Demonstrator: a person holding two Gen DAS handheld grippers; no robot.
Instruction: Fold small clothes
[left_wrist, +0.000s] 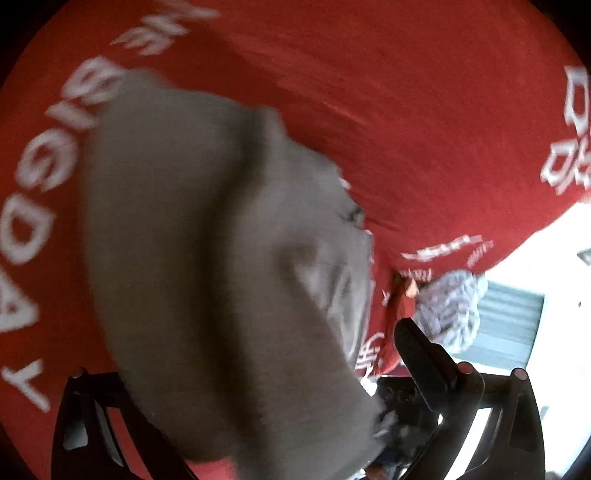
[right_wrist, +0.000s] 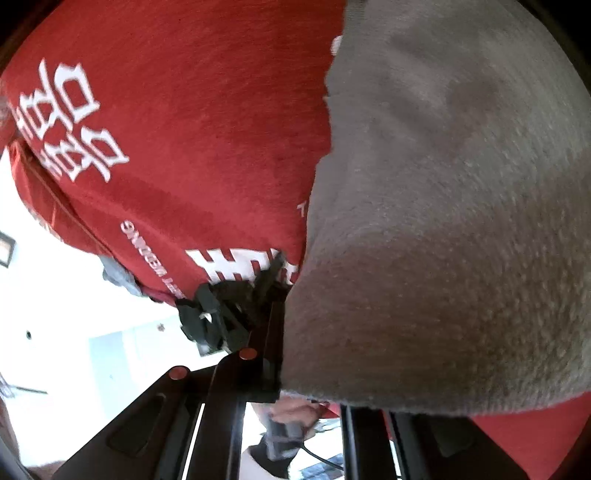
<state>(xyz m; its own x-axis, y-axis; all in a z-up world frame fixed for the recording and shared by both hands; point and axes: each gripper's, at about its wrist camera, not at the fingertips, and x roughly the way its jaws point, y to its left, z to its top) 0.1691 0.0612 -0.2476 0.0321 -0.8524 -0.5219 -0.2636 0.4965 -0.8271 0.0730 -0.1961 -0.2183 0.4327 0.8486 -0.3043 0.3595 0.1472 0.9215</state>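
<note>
Both views — grey cloth (left_wrist: 221, 258) draped over fingers (left_wrist: 424, 354) (blurred), red shirt (right_wrist: 184, 129) behind.

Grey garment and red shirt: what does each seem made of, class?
Grey garment: likely fleece or terry, matte; its surface looks nubbly and fuzzy. Red shirt: probably cotton jersey, matte, with a fine heathered knit and flat white printed lettering.

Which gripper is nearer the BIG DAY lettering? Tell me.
Left, probably. Left gripper faces the BIG DAY lettering directly; right gripper sees only white characters and grey cloth.
</note>
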